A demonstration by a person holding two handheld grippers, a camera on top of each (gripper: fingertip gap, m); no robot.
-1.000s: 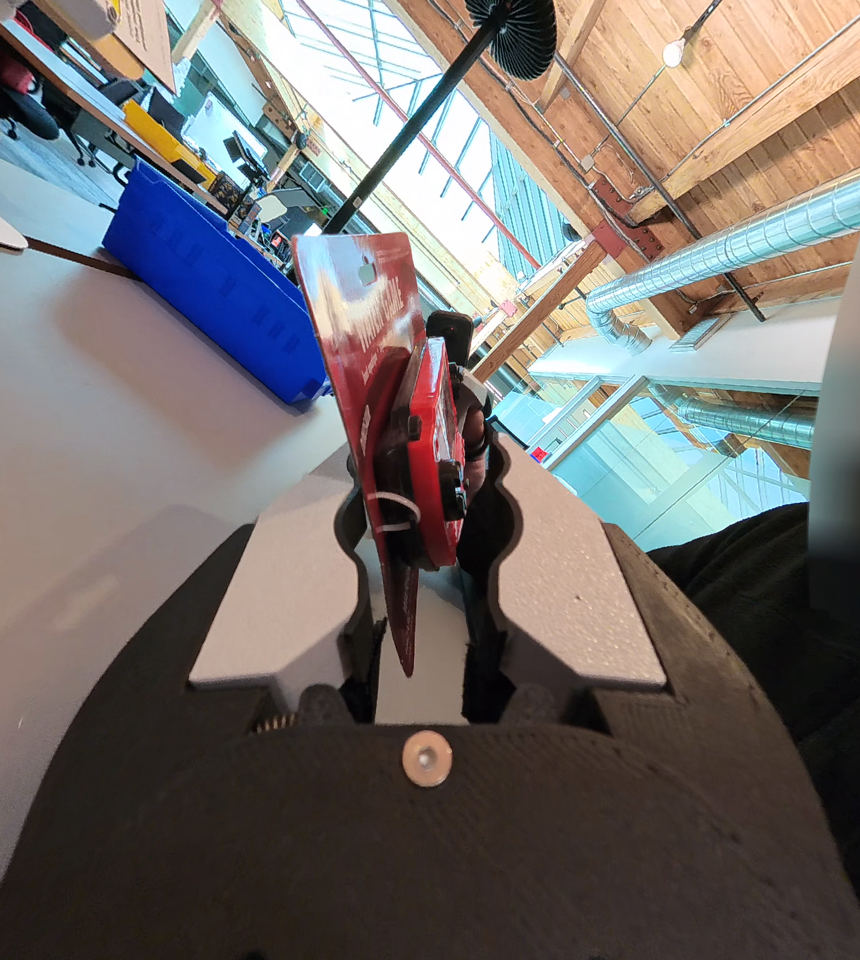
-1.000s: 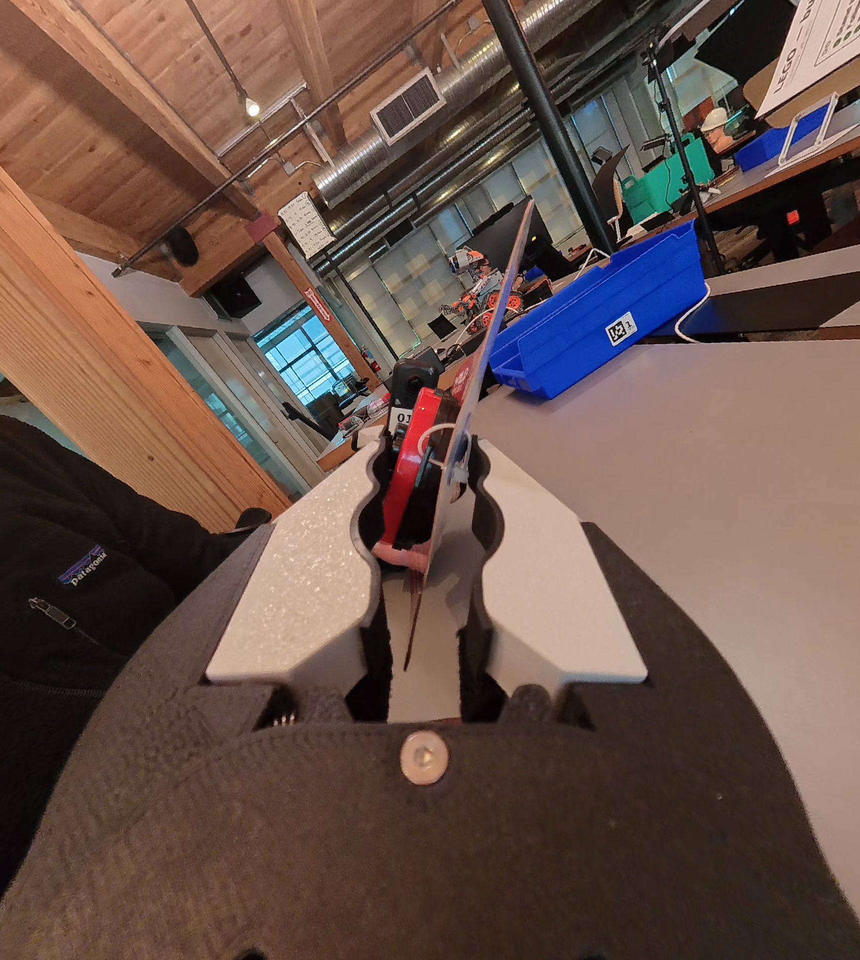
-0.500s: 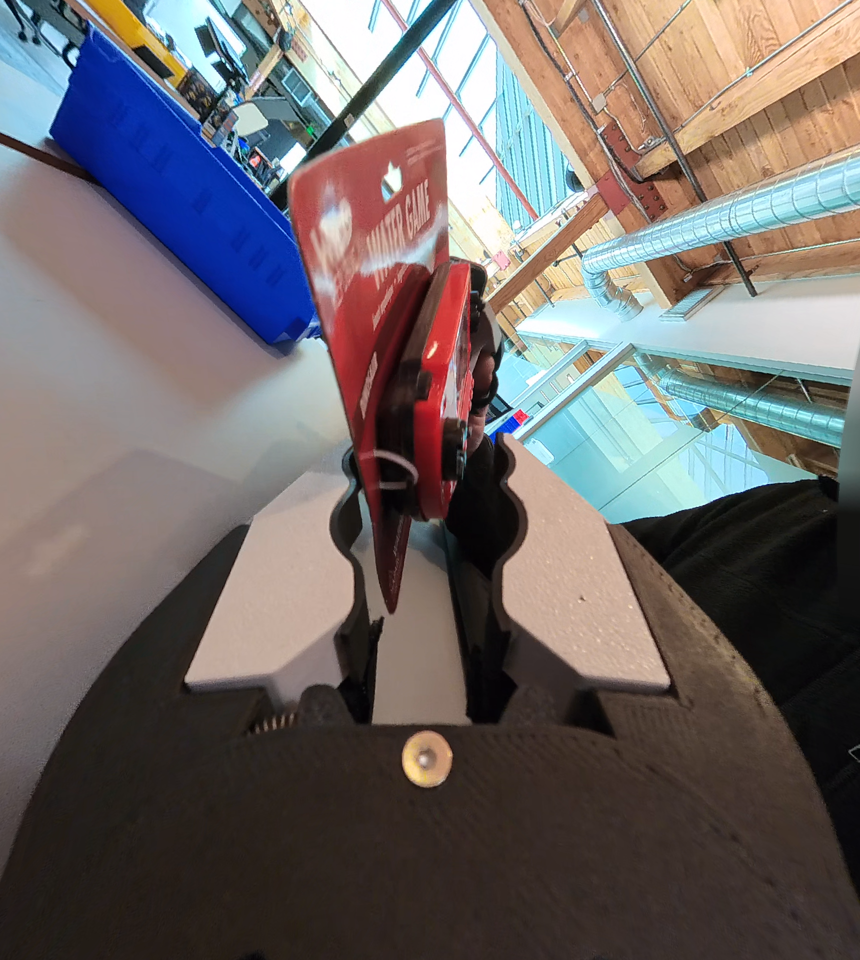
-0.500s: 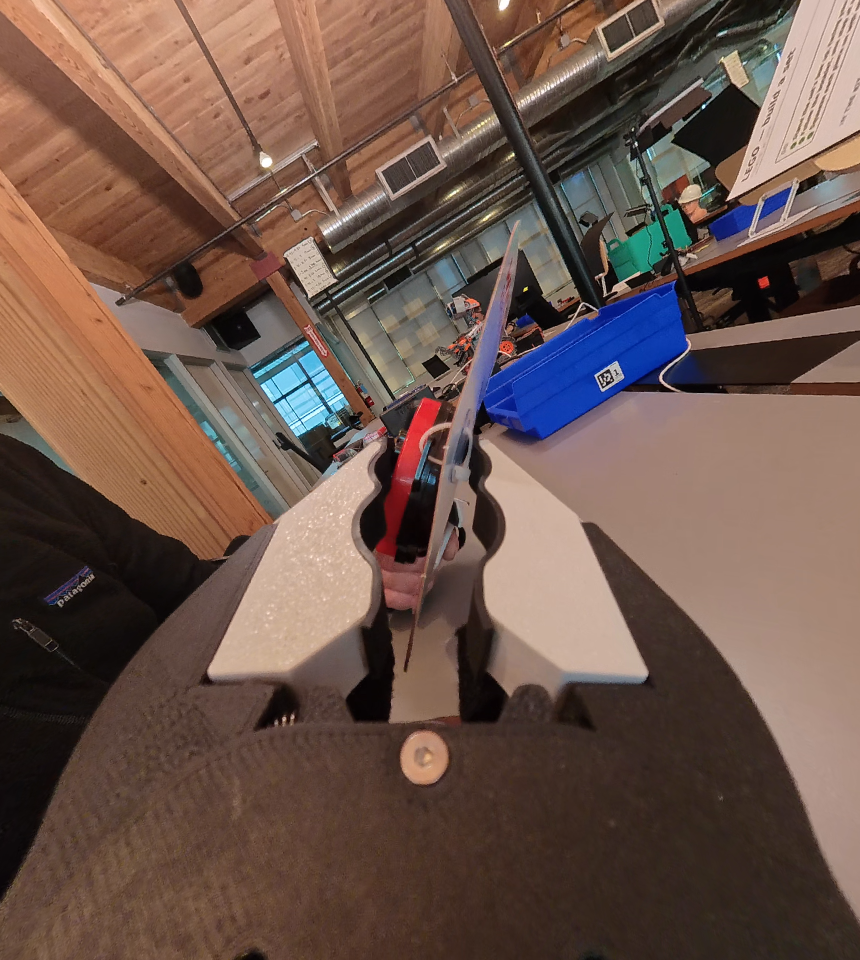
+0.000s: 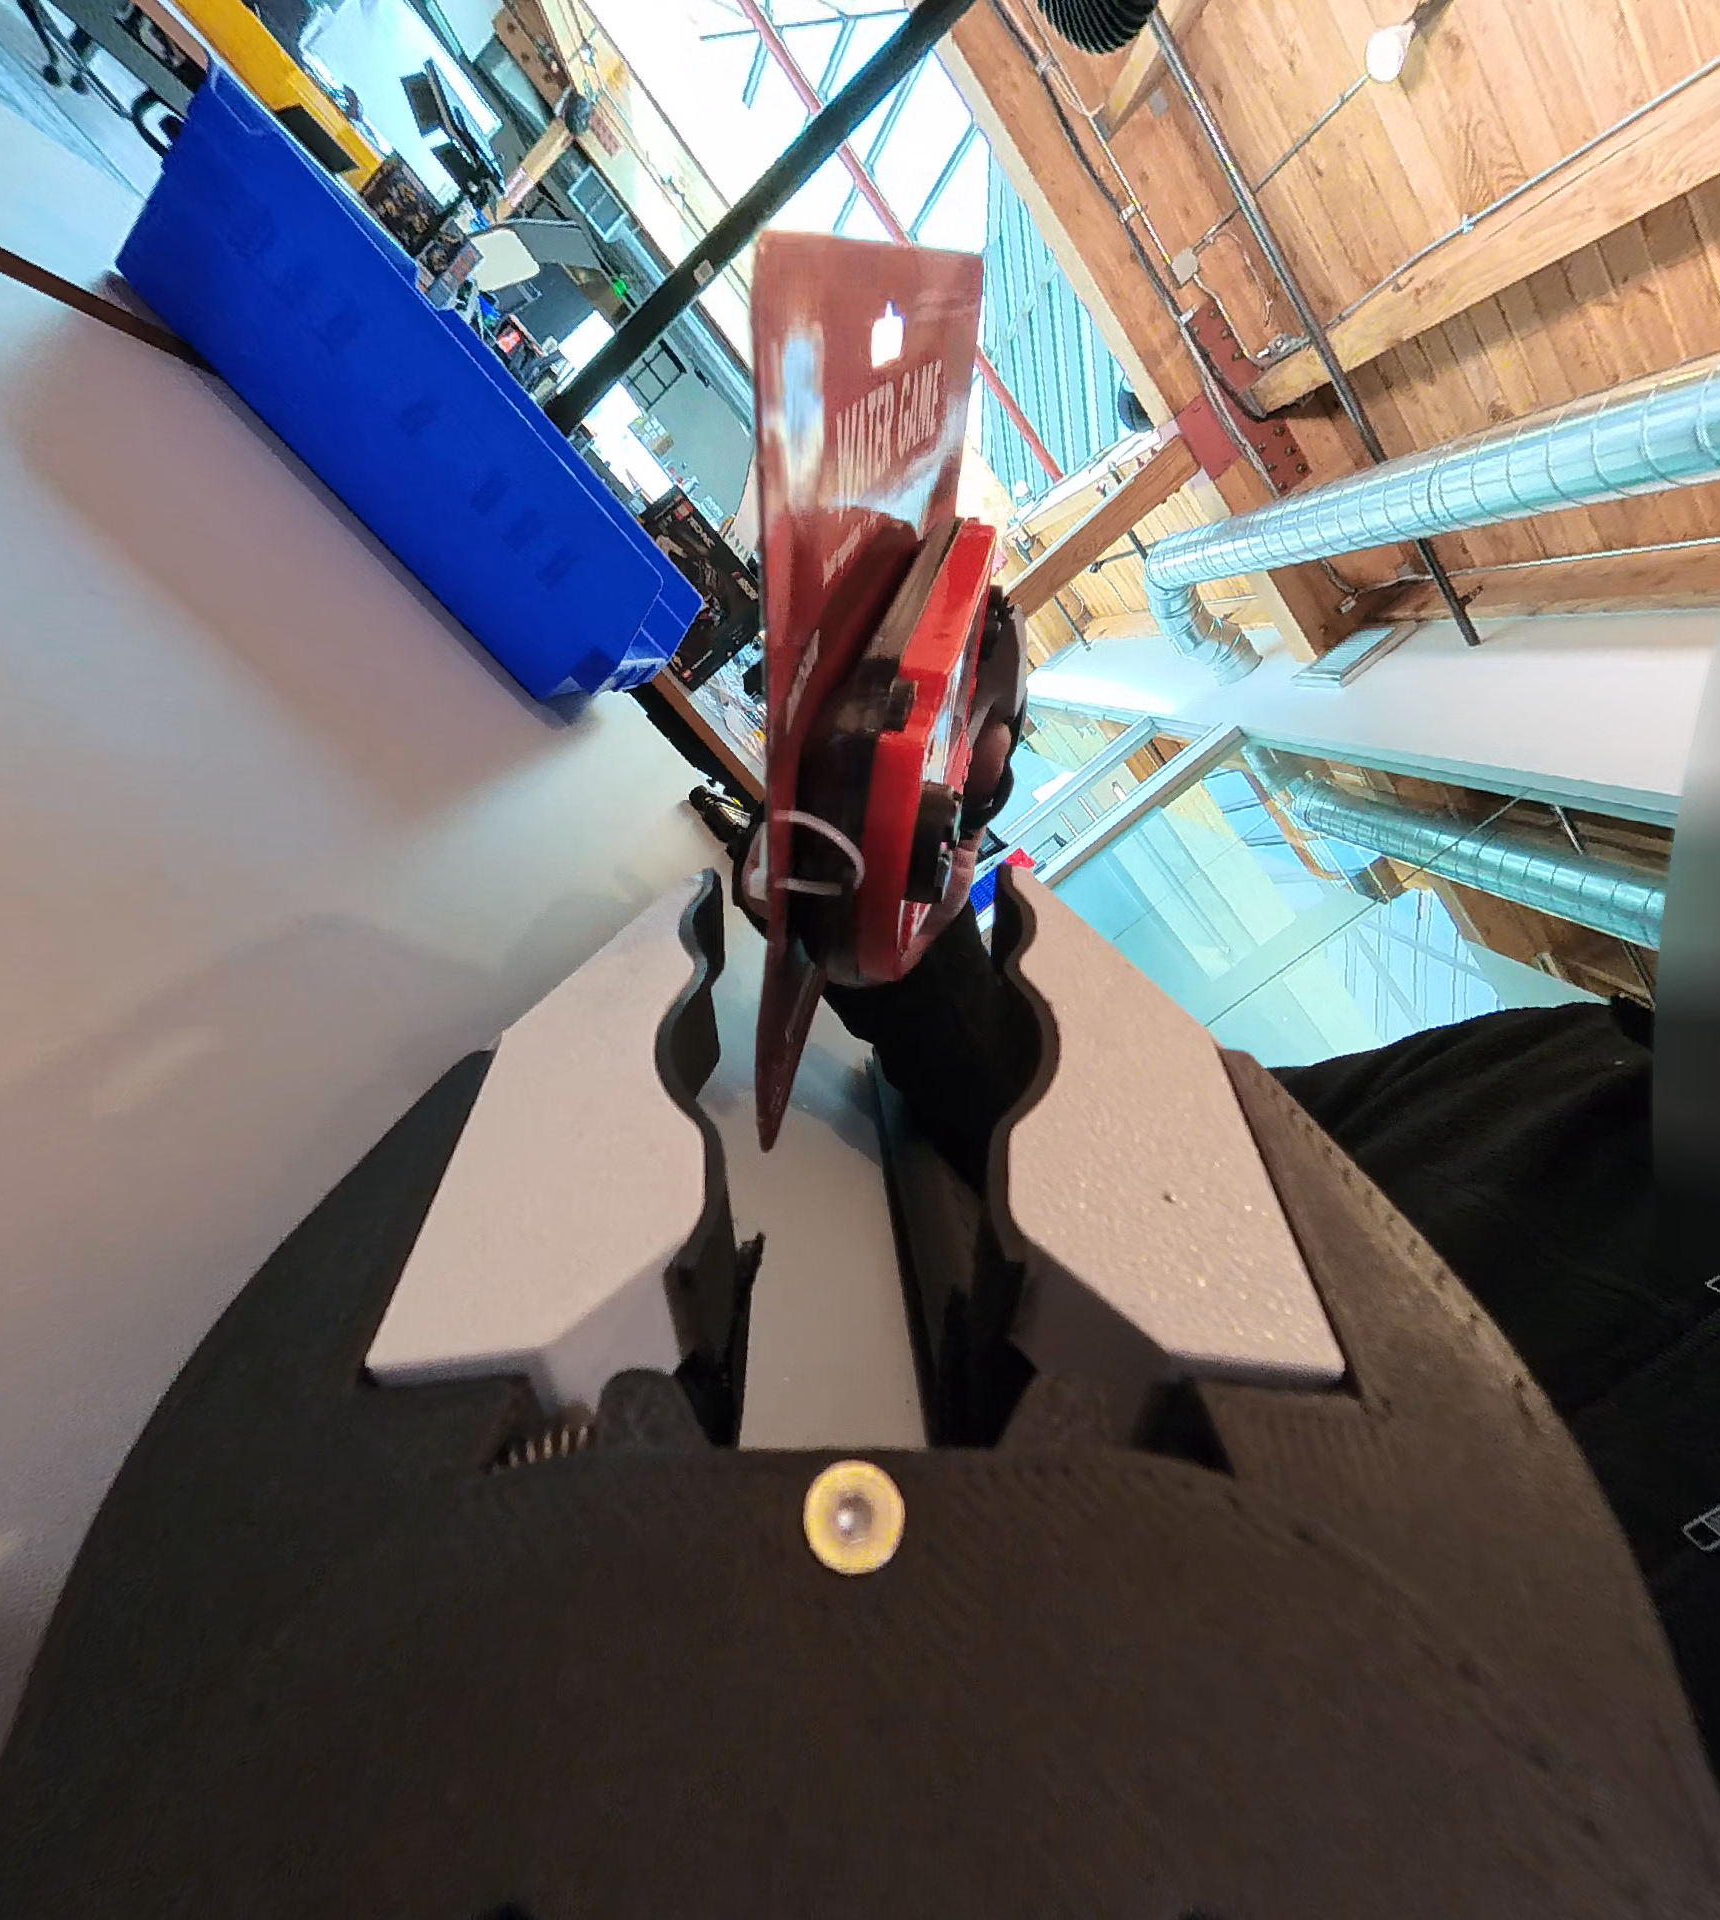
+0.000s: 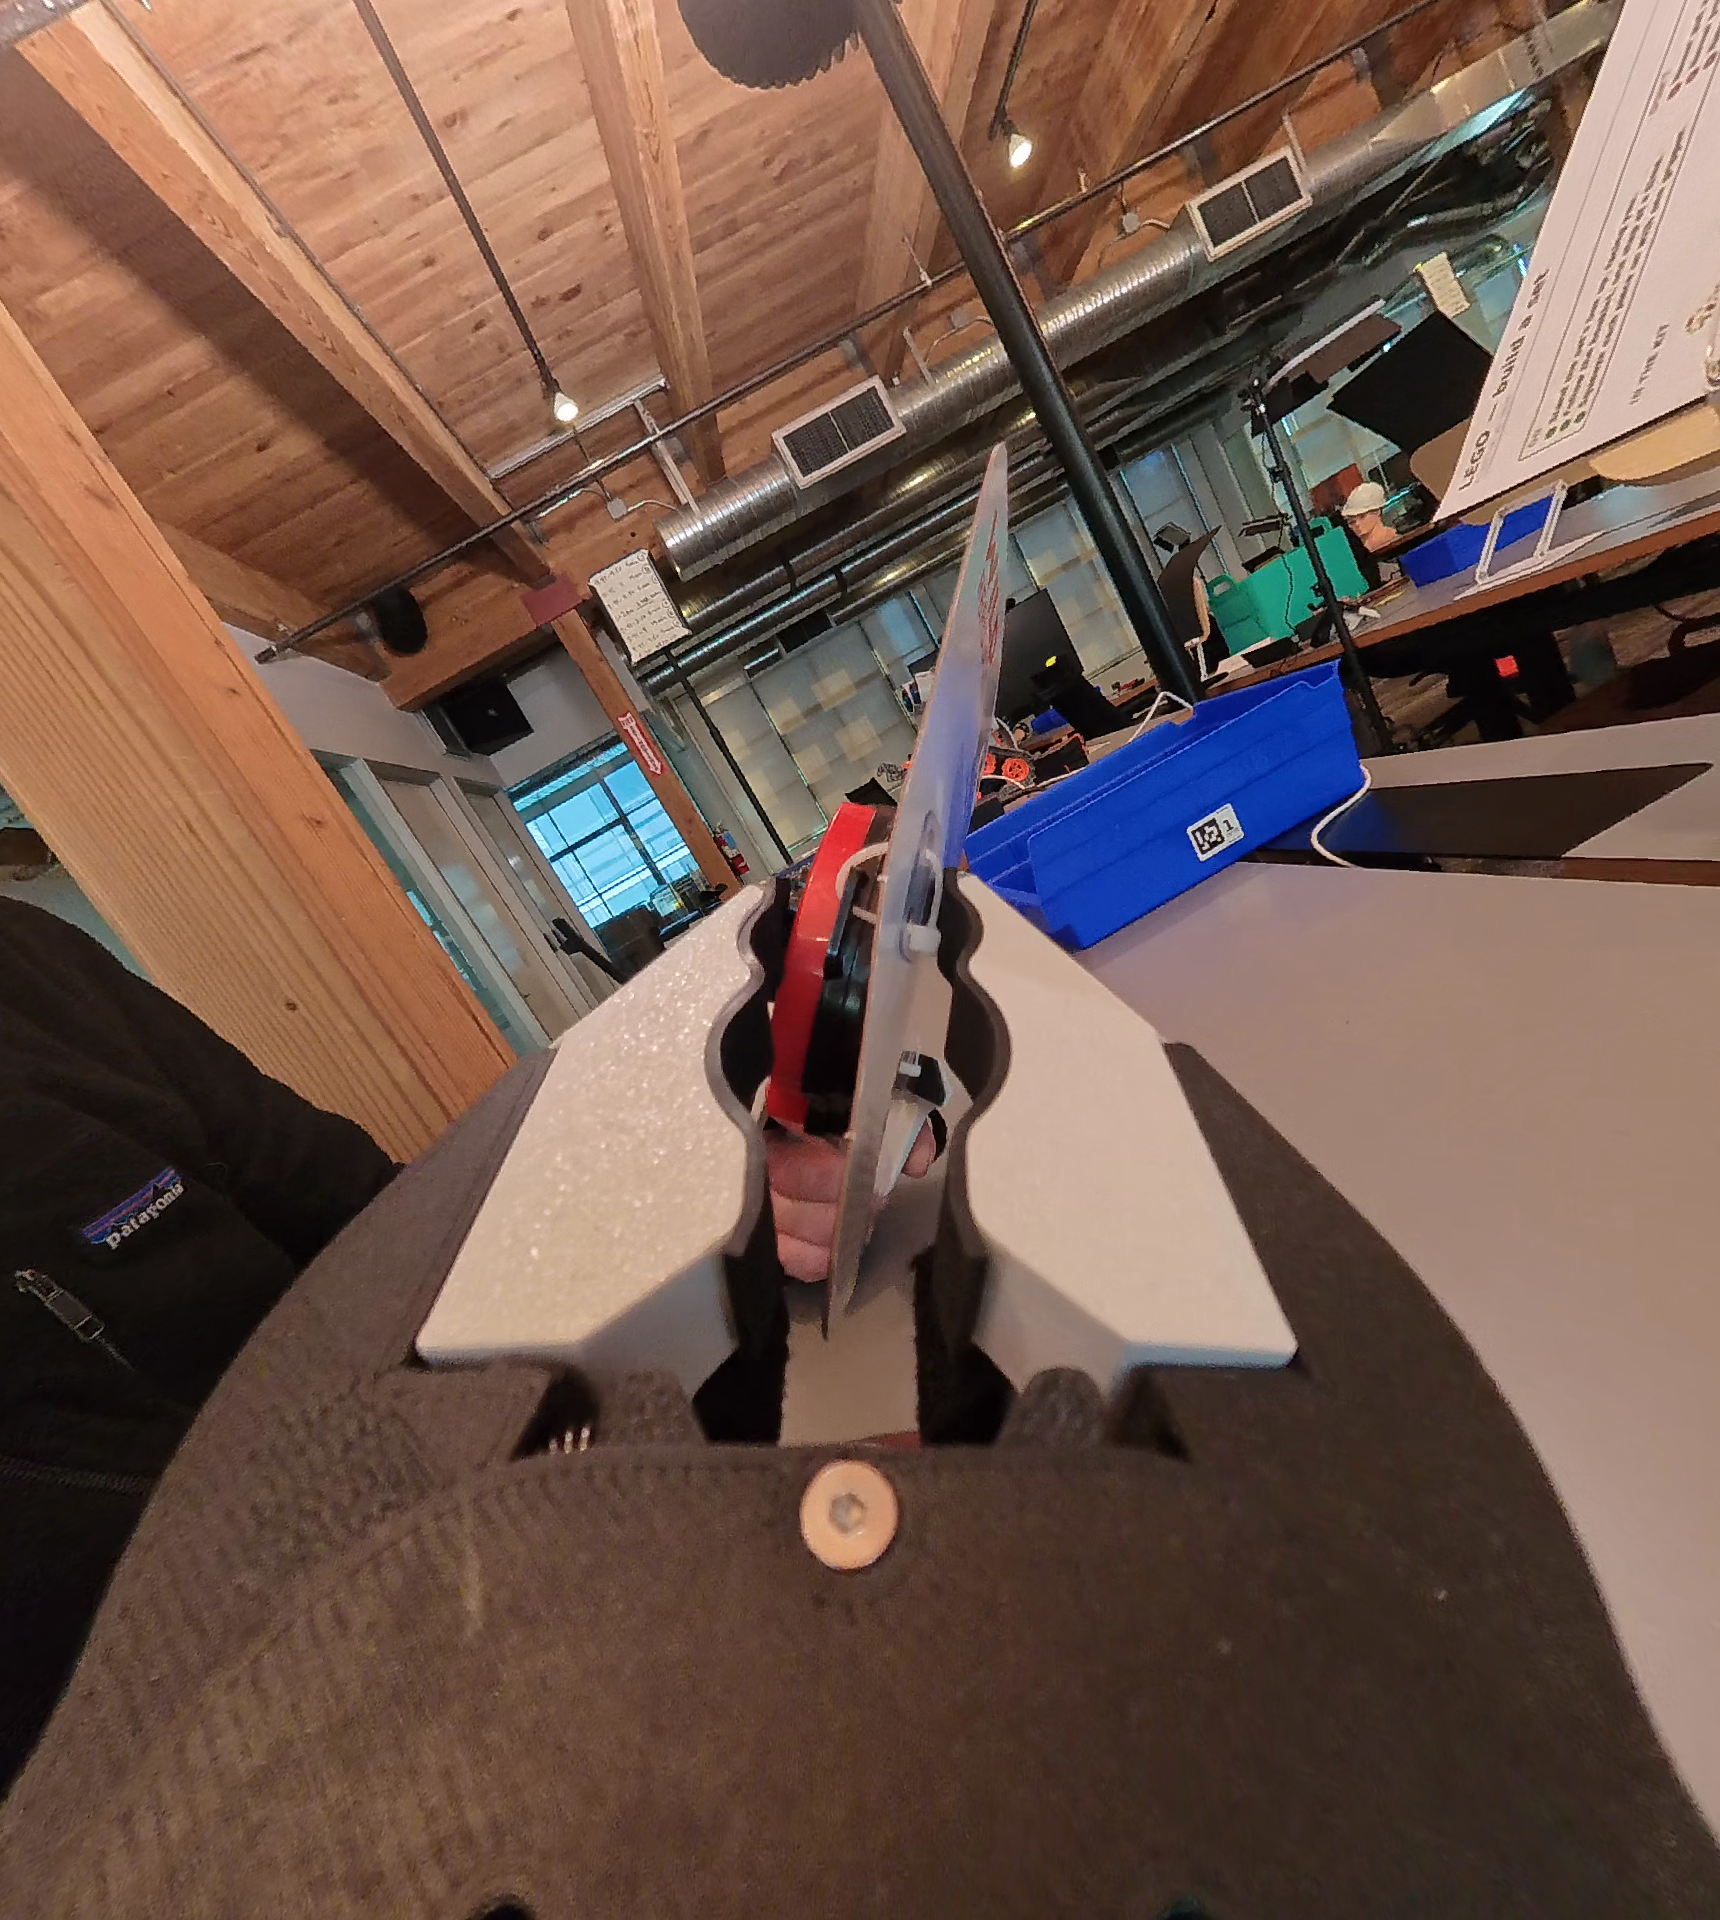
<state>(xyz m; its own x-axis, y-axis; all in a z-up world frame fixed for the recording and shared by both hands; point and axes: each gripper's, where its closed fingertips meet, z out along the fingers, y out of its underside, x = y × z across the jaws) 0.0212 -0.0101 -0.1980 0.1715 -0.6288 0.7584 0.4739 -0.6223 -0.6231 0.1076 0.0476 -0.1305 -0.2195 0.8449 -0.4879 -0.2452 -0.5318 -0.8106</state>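
Note:
A red handheld toy [image 5: 929, 748] is zip-tied to a red card [image 5: 856, 416] and held up above the grey table [image 5: 160, 831]. My right gripper [image 6: 856, 914] is shut on it, with the red toy [image 6: 825, 935] against one finger and the card's grey back [image 6: 949, 727] against the other. My left gripper [image 5: 861, 894] faces it from the other side. Its jaws stand apart around the package's lower end, with a small gap on each side. The card's bottom corner hangs between them. Part of a hand [image 6: 804, 1195] shows behind the package.
A blue bin [image 5: 399, 436] stands at the table's far edge; it also shows in the right wrist view [image 6: 1178, 821], with a white cable [image 6: 1339, 821] beside it. A person's black jacket [image 6: 56, 1195] is close by. A white sign board [image 6: 1666, 208] stands at the right.
In the left wrist view the package has swung from leaning left to nearly upright and sits farther out toward the fingertips. It keeps its place in the right gripper.

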